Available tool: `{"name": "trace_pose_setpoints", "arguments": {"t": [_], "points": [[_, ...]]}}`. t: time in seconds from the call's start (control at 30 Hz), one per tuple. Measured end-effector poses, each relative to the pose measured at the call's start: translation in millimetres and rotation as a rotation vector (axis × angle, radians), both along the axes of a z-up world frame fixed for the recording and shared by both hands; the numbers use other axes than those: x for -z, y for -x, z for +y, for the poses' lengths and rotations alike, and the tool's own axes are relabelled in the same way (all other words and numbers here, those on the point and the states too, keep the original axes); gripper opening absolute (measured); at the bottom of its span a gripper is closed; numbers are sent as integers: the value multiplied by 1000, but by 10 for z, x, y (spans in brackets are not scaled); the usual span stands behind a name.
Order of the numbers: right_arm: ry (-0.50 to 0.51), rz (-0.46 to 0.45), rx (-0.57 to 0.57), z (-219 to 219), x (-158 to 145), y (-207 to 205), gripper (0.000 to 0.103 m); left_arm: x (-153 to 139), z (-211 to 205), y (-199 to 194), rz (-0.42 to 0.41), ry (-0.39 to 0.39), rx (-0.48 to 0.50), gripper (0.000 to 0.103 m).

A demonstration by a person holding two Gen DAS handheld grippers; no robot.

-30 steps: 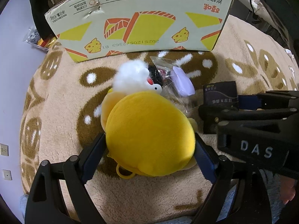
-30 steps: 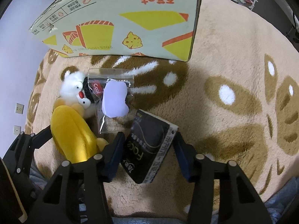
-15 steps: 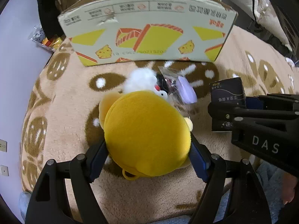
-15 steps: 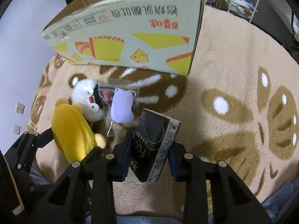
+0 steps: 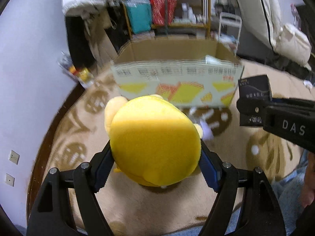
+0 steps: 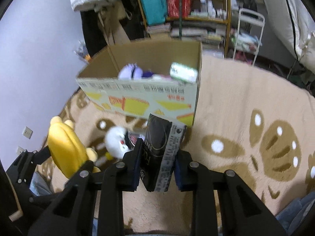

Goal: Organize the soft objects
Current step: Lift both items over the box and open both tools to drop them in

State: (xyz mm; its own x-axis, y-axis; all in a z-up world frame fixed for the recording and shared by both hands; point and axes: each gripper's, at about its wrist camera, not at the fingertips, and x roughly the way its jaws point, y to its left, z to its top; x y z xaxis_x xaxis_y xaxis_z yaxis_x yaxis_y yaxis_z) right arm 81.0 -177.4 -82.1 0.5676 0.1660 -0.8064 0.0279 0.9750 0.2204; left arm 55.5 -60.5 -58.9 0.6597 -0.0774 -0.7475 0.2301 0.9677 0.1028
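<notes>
My left gripper (image 5: 156, 157) is shut on a yellow plush toy (image 5: 153, 139), held up above the patterned rug (image 5: 82, 129). In the right wrist view the same plush toy (image 6: 65, 145) shows at the far left. My right gripper (image 6: 157, 163) is shut on a black soft pack (image 6: 160, 149), also lifted; the pack (image 5: 254, 90) shows at the right of the left wrist view. Ahead stands an open cardboard box (image 6: 141, 96) with purple and green soft things inside. A white plush (image 6: 117, 139) and a clear bag lie on the rug before the box.
Behind the box (image 5: 177, 84) stands a wooden shelf (image 6: 185, 9) packed with goods, with a white folding stool (image 6: 249, 31) beside it. A white wall with sockets runs along the left. Bedding is piled at the far right.
Both grippers rose and tilted up with their loads, so the box's open top and the shelf behind came into view. The right jaws closed tighter on the black pack.
</notes>
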Motion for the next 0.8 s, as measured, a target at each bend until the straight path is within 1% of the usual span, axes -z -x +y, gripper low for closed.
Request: {"name": "trace_pose_setpoints", "arguments": {"t": [0.07, 0.2, 0.27, 0.37, 0.57, 0.8], "points": [[-4, -46, 3, 41, -95, 11, 29, -142, 50, 33, -54, 14, -9, 78], [-19, -162, 25, 74, -298, 64, 29, -368, 85, 70, -150, 9, -6, 78], [-16, -223, 36, 72, -415, 88, 29, -478, 101, 48, -178, 21, -4, 78], [-13, -288, 48, 82, -571, 109, 29, -589, 129, -13, -209, 27, -3, 78], [-16, -348, 56, 61, -756, 62, 29, -796, 124, -89, -274, 3, 2, 78], [-9, -386, 37, 33, -853, -109, 29, -1083, 160, -278, -339, 10, -2, 78]]}}
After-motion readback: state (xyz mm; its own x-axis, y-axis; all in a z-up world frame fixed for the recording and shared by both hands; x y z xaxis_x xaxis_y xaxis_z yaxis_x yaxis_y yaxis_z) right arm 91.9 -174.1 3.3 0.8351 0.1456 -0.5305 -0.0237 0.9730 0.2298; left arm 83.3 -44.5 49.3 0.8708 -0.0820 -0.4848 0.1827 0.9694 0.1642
